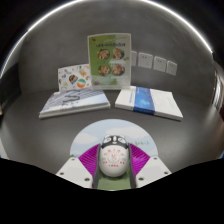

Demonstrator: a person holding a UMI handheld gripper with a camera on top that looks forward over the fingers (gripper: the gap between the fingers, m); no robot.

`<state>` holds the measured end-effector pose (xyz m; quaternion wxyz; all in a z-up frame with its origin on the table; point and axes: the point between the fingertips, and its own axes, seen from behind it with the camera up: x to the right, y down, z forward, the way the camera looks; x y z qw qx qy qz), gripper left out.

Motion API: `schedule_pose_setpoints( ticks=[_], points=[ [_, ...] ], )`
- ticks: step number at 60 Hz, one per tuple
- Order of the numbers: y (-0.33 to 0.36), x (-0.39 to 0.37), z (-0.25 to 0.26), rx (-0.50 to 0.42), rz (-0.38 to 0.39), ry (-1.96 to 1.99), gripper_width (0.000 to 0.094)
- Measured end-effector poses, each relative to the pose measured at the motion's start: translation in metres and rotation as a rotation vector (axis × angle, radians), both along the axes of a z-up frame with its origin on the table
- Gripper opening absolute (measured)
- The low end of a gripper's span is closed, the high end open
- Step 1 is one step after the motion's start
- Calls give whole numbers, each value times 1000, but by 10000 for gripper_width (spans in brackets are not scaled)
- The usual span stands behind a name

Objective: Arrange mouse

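Note:
A white mouse (113, 158) with a dark top end and red markings sits between my gripper's (113, 166) two fingers. The magenta pads (91, 158) press against both of its sides, so the gripper is shut on it. The mouse is held over a round grey mouse mat (113, 130) on the table. I cannot tell whether the mouse rests on the mat or is lifted off it.
Beyond the mat lie a white booklet (73, 102) on the left and a white box with a blue stripe (149, 101) on the right. A green-and-white card (108, 58) and a smaller picture card (74, 76) stand against the wall behind.

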<state>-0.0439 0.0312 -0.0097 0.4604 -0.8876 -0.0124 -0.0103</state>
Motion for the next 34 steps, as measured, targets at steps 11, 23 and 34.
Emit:
schedule_pose_setpoints(
  ticks=[11,23,34],
  points=[
    [-3,2,0,-32,-1,24,664],
    [-53,17,19,-59,4,68,845],
    [-114,55,38,-38,-3,88,851]
  ],
)
